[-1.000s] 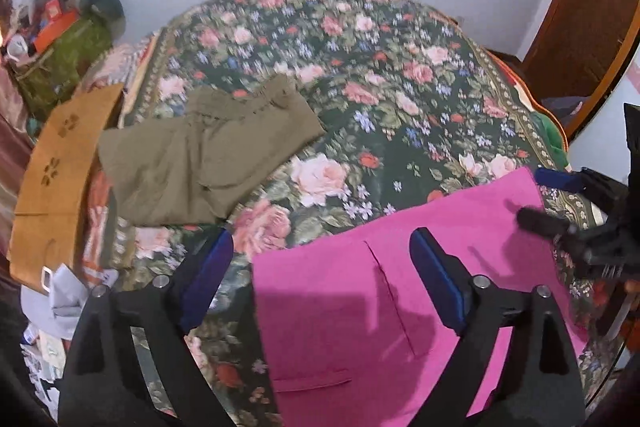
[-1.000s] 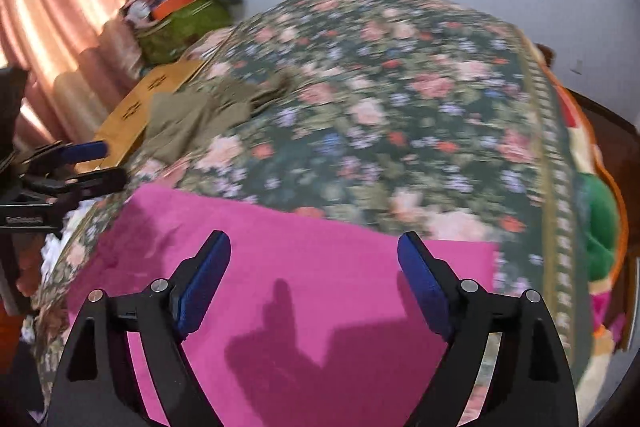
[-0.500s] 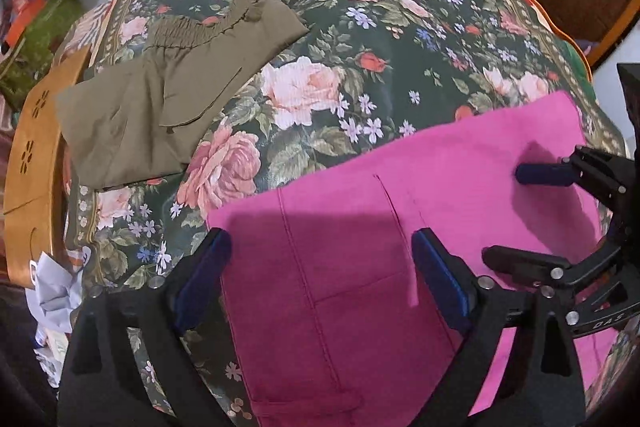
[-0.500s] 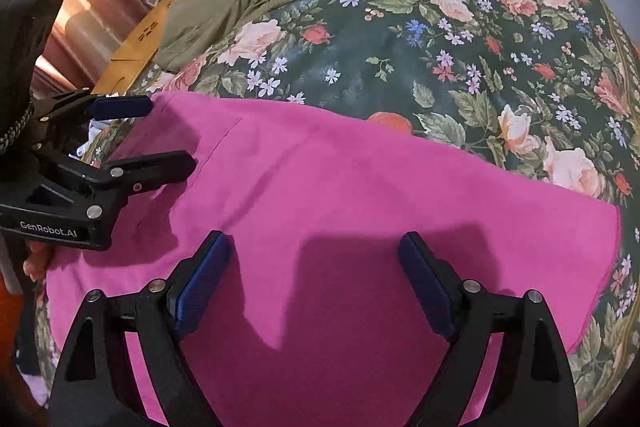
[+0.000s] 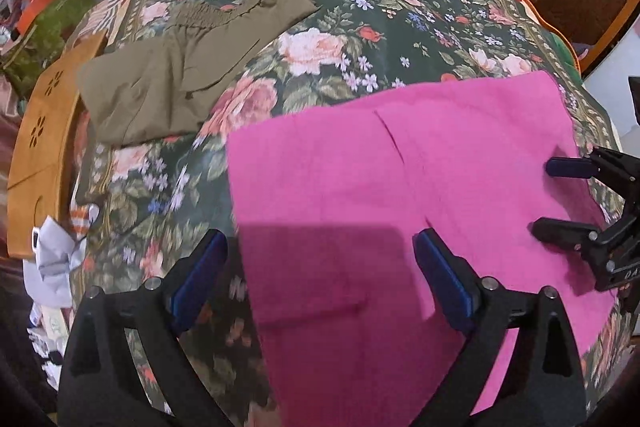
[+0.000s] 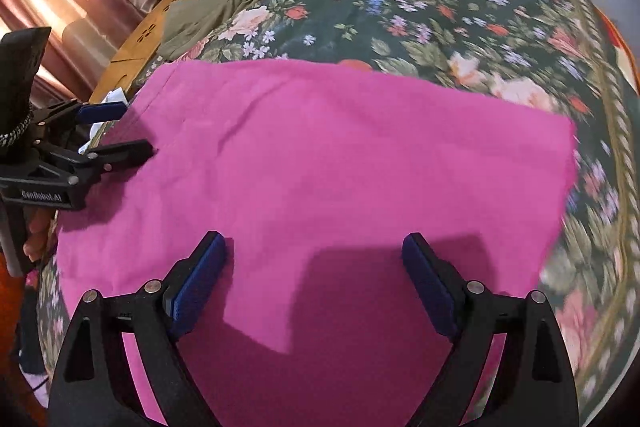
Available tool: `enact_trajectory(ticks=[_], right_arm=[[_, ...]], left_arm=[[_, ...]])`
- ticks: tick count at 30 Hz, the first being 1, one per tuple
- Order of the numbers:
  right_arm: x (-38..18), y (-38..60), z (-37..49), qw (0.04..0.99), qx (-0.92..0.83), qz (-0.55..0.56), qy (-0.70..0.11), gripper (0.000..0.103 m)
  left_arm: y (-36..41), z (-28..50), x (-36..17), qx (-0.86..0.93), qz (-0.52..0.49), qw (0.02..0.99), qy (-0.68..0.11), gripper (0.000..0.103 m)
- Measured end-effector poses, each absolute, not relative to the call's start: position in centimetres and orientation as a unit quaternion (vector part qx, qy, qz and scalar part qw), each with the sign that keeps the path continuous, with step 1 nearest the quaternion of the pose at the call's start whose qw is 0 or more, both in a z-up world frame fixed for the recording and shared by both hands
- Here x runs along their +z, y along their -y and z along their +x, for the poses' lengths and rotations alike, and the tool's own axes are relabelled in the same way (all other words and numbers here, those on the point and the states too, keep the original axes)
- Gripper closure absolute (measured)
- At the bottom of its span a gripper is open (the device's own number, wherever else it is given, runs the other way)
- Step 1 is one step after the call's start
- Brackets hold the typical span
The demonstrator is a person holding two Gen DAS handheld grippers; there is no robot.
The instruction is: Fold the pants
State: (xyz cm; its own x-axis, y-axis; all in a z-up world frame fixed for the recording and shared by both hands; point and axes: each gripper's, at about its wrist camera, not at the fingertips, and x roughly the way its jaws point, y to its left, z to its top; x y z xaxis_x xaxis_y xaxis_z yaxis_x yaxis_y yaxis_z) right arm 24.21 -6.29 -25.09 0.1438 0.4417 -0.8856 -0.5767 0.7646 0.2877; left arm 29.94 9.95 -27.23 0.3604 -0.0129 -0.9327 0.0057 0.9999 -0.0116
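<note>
Pink pants [image 5: 400, 187] flat on floral bedspread [image 5: 380, 7]; far edge straight, open bedspread beyond

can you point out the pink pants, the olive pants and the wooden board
pink pants [image 6: 340, 155], right wrist view, middle of the flat fabric
olive pants [image 5: 176, 75], left wrist view, centre of the folded cloth
wooden board [image 5: 44, 131], left wrist view, face near the flower cutout

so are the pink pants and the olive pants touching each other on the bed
Apart. The left wrist view shows a strip of floral bedspread lying plainly between the olive pants and the near edge of the pink pants.
</note>
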Motion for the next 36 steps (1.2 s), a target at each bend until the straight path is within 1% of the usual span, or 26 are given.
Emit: enact_trajectory(ticks=[8, 13, 27, 32, 36], right_arm=[[-24.2, 8.9, 21.0, 0.777, 0.308, -0.062, -0.545, 0.015], [-23.9, 10.6, 19.5, 0.785, 0.291, -0.038, -0.546, 0.013], [-23.0, 13.2, 16.3, 0.814, 0.25, -0.056, -0.522, 0.013], [-20.9, 12.7, 15.8, 0.835, 0.249, -0.062, -0.487, 0.013], [-18.1, 11.8, 15.4, 0.857, 0.259, -0.064, -0.441, 0.013]], left_arm=[[-10.5, 25.8, -26.2, 0.005, -0.017, 0.833, -0.553, 0.007], [-10.8, 23.2, -25.5, 0.012, -0.022, 0.841, -0.54, 0.007], [-11.0, 18.7, -23.9, 0.04, -0.022, 0.854, -0.519, 0.007], [-11.4, 18.2, -21.4, 0.071, -0.019, 0.871, -0.487, 0.007], [-11.7, 17.5, -18.8, 0.072, -0.048, 0.887, -0.453, 0.007]])
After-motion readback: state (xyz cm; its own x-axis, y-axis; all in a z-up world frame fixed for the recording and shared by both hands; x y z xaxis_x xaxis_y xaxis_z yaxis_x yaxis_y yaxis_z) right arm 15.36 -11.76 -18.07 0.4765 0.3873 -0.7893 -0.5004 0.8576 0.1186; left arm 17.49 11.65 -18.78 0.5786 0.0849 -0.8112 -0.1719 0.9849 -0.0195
